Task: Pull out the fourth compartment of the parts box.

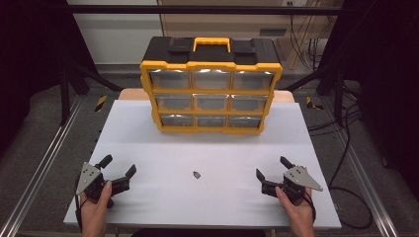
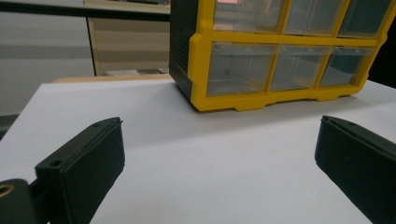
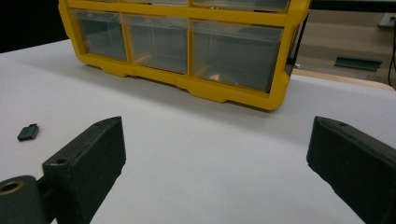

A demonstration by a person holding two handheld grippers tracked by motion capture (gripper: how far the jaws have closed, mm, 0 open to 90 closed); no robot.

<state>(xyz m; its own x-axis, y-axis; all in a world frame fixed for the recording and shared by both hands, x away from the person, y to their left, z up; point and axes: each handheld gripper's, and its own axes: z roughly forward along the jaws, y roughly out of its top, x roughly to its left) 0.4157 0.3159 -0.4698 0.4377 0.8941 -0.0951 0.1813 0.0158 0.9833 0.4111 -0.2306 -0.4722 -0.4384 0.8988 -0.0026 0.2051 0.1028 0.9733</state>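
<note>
A small dark part (image 1: 196,174) is lying on the white table (image 1: 207,207) near the front, roughly midway between the two grippers and well apart from both; in the right gripper view the same part (image 3: 28,132) is sitting off to the left of the jaws, flat on the surface. The left gripper (image 1: 118,166) is resting at the near left corner of the table in the person's left hand (image 1: 95,205), its jaws standing wide apart with nothing between them; the right gripper (image 1: 272,168) is resting at the near right in the right hand (image 1: 296,210), its jaws likewise spread and holding nothing. A yellow and black drawer organiser (image 1: 211,89) with three rows of clear drawers is standing at the far middle of the table, its handle on top; all of its drawers are sitting pushed in.
</note>
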